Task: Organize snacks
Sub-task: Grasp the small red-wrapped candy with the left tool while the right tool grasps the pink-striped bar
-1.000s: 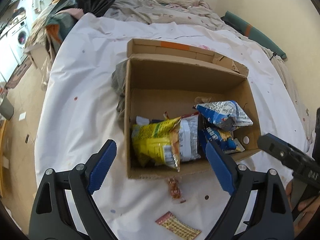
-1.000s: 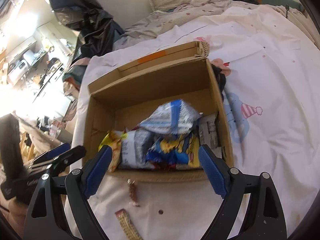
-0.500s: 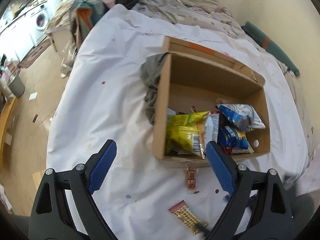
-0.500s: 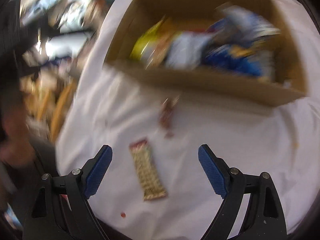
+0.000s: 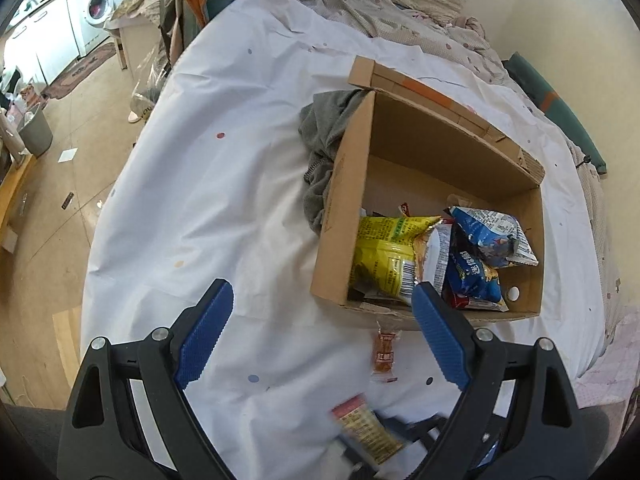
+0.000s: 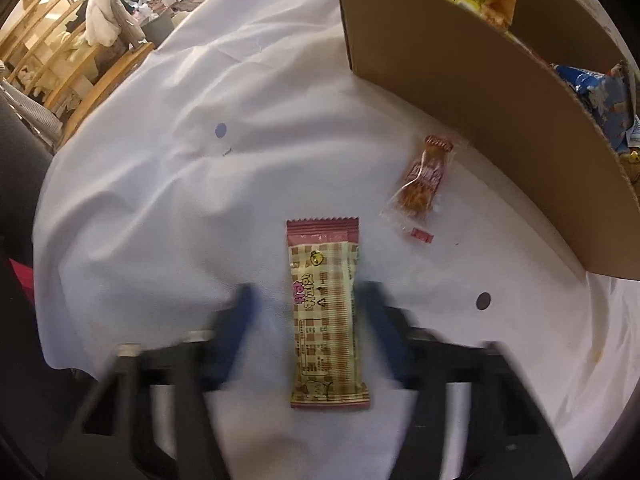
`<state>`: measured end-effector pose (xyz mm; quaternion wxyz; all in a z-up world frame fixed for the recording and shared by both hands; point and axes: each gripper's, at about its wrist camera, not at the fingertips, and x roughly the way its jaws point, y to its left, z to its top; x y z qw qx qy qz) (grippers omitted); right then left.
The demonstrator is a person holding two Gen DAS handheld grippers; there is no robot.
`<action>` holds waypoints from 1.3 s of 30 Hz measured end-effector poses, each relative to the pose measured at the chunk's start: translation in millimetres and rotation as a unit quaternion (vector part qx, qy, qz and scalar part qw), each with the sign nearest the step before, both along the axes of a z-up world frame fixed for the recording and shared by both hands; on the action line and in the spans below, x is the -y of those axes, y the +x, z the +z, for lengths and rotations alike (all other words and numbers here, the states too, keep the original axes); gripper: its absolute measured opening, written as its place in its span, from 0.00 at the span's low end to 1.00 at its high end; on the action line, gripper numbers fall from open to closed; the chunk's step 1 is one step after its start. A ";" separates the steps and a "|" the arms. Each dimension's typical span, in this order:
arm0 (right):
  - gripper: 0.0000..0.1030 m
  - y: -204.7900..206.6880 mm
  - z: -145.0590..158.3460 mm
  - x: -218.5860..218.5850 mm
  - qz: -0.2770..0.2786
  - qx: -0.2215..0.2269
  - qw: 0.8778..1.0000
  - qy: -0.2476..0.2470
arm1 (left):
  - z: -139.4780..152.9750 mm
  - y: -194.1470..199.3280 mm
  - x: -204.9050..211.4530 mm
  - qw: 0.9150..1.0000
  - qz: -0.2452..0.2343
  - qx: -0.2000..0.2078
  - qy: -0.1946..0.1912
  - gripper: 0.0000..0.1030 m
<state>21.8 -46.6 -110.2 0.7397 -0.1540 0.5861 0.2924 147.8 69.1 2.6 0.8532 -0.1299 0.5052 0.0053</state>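
Right gripper [image 6: 308,320] jaws closing astride checkered snack bar [image 6: 326,316] lying flat on bed sheet [image 6: 160,200] — pads not yet pressing. Left gripper [image 5: 320,336] jaws wide, empty. Risk: thin wrapper slips or sheet bunches into pinch. Cardboard box [image 5: 340,216] near.

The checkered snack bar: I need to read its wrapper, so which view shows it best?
The right wrist view: the checkered snack bar lies lengthwise between the closing right tool, whole and sharp, print legible, on the white sheet. The left wrist view catches it only at the bottom edge, blurred and partly hidden by the right tool.
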 end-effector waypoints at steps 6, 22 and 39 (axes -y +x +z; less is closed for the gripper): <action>0.27 8.0 10.4 29.4 -0.028 -0.030 0.998 0.055 | -2.7 -2.3 3.0 1.000 -0.005 -0.002 0.011 0.86; 0.27 25.0 69.7 185.1 -0.323 0.004 0.914 0.248 | -32.4 -10.2 27.0 0.998 -0.037 -0.038 0.028 0.86; 0.27 26.1 65.6 199.4 -0.362 0.001 0.895 0.259 | -105.9 0.1 122.1 0.981 -0.154 -0.094 0.066 0.54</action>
